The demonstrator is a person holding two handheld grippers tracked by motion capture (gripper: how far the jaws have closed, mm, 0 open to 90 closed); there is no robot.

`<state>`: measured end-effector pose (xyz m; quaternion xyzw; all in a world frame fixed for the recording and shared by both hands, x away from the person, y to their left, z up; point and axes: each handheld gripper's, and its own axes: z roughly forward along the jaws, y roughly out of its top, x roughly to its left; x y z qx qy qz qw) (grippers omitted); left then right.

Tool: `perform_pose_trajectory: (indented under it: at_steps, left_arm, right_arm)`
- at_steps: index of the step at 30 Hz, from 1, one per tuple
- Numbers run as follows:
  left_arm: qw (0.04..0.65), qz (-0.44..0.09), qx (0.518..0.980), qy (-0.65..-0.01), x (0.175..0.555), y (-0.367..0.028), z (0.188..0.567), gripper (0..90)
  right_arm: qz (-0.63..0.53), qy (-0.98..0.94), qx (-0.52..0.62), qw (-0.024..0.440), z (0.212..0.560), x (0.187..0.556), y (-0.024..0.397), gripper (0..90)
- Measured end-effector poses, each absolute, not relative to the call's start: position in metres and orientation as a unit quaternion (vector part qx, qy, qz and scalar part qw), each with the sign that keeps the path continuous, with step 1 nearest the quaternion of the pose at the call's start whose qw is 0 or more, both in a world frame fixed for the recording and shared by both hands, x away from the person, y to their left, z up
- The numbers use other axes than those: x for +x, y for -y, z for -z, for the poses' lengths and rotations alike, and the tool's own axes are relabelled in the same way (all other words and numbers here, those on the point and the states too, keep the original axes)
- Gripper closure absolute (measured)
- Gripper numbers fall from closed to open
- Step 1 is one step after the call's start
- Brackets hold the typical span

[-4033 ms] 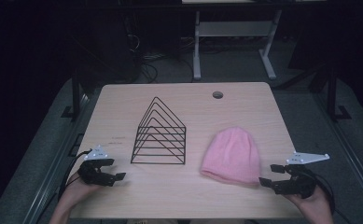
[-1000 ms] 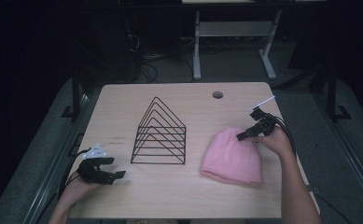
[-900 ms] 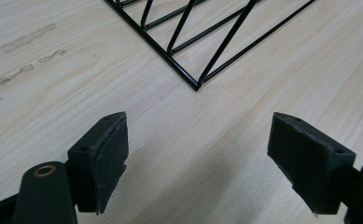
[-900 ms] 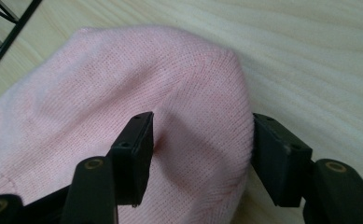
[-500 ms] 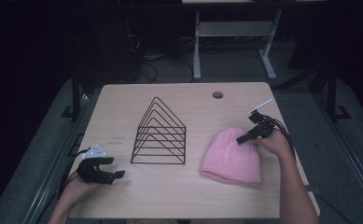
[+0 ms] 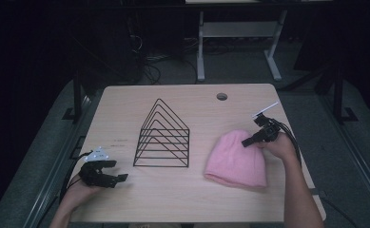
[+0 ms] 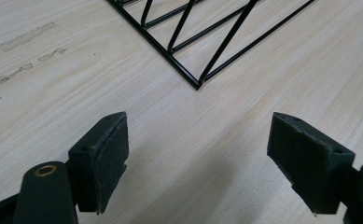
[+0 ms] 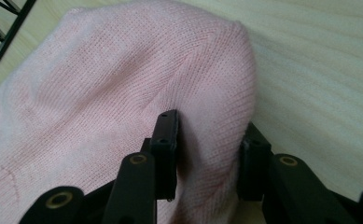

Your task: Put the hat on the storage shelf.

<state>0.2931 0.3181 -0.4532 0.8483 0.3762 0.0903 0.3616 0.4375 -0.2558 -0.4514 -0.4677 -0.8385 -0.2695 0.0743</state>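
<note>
A pink knitted hat [image 6: 235, 161] lies flat on the right half of the wooden table [image 6: 173, 199]. My right gripper [image 6: 247, 141] reaches in from the right onto the hat's far, rounded end. Its jaws have just been closing and now pinch a fold of the hat [image 8: 123, 84] between the pads of the right gripper [image 8: 209, 126]. A black wire rack [image 6: 161, 166] of nested triangles stands at the table's middle. My left gripper [image 6: 117, 170] rests at the front left, open and holding nothing. In the left gripper view the left gripper [image 7: 207, 135] points at the rack's near corner [image 7: 198, 84].
A round cable hole [image 6: 222, 96] sits near the table's far edge. Beyond the table, white desk legs [image 6: 201, 52] and cables lie on a dark floor. Bare wood stretches between the rack and the left gripper.
The right gripper came from the front right corner to the hat's far end, and its jaws have narrowed onto the knit. The left gripper has stayed put.
</note>
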Motion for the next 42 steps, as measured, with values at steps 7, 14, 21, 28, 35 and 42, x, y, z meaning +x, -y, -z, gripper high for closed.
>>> perform_pose_trajectory:
  at_steps: [7, 14, 21, 28, 35, 42]
  left_arm:
    - [0.362, -0.091, 0.848, -0.376, 0.293, -0.318, 0.453, 20.9]
    - [0.360, -0.090, 0.848, -0.377, 0.293, -0.317, 0.454, 21.1]
    - [0.359, -0.088, 0.851, -0.373, 0.293, -0.316, 0.453, 21.7]
    - [0.357, -0.086, 0.852, -0.373, 0.294, -0.315, 0.453, 22.2]
    - [0.360, -0.083, 0.853, -0.370, 0.294, -0.313, 0.451, 22.2]
    - [0.365, -0.074, 0.852, -0.367, 0.294, -0.313, 0.445, 22.6]
  right_arm:
    - [0.289, 0.830, -0.471, 0.079, 0.451, 0.435, 0.260, 73.5]
    - [0.296, 0.829, -0.467, 0.083, 0.447, 0.432, 0.260, 75.1]
    - [0.318, 0.832, -0.449, 0.074, 0.432, 0.425, 0.259, 75.9]
    - [0.352, 0.827, -0.433, 0.071, 0.412, 0.413, 0.258, 76.1]
    - [0.383, 0.827, -0.408, 0.061, 0.392, 0.400, 0.253, 76.4]
    - [0.393, 0.832, -0.388, 0.051, 0.375, 0.388, 0.248, 76.6]
